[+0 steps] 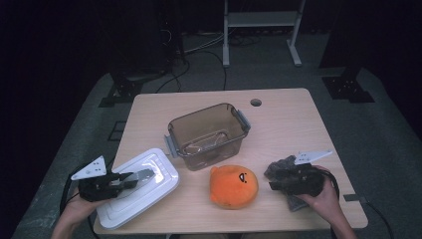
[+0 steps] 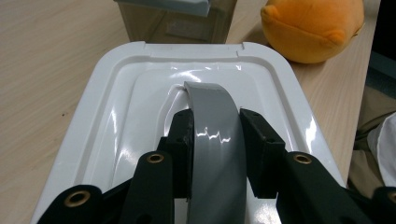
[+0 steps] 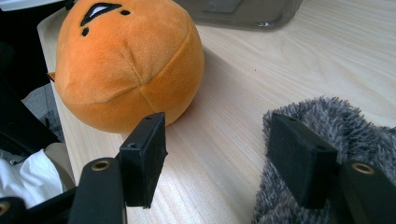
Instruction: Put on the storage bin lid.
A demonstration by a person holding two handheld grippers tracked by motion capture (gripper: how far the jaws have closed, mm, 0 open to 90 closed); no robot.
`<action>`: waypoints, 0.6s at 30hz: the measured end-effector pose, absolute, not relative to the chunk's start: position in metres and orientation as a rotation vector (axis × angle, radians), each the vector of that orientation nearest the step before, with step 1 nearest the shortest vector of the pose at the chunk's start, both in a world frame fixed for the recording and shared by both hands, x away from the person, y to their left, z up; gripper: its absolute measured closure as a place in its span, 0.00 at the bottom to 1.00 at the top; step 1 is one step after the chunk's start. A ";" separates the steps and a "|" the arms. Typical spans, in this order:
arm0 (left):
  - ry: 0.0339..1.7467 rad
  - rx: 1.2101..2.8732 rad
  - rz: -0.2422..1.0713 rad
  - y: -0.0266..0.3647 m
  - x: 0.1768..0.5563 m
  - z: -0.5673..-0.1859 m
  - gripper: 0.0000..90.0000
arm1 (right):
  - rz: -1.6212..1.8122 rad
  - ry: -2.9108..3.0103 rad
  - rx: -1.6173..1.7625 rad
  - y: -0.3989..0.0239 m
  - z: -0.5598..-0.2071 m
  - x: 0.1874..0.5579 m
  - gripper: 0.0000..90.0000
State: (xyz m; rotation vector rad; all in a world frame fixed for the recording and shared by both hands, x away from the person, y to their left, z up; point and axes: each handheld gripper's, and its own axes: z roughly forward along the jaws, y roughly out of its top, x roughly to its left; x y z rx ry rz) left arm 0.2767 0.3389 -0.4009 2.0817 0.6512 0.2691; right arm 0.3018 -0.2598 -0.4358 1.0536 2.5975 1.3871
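The white lid (image 2: 140, 93) is gripped by its grey handle (image 2: 212, 135) in the left tongs (image 2: 215, 140), the brown bin (image 1: 208, 134) is not yet covered, and the right tongs (image 3: 229, 158) are held open.

White glossy rectangular lid (image 1: 144, 191) lay flat at table's 7 o'clock corner, skewed, one corner past the front edge. Grey curved handle (image 2: 212, 135) arched up from its centre, pinched between black jaws. Lid's far edge sat just beside the clear brownish bin, which stood toward 1 o'clock from it; orange plush at lid's 3 o'clock.
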 end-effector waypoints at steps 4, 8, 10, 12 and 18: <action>0.662 2.096 0.254 0.335 0.282 -0.409 0.74 | 1.387 2.598 1.054 -0.260 -0.436 0.302 0.40; 0.669 2.110 0.237 0.331 0.287 -0.418 0.74 | 1.387 2.598 1.052 -0.260 -0.436 0.301 0.40; 0.674 2.112 0.227 0.329 0.290 -0.423 0.74 | 1.387 2.598 1.052 -0.260 -0.436 0.302 0.40; 0.677 2.121 0.221 0.327 0.292 -0.426 0.74 | 1.387 2.598 1.052 -0.260 -0.436 0.302 0.40; 0.690 2.141 0.208 0.324 0.298 -0.434 0.74 | 1.387 2.600 1.053 -0.260 -0.436 0.301 0.40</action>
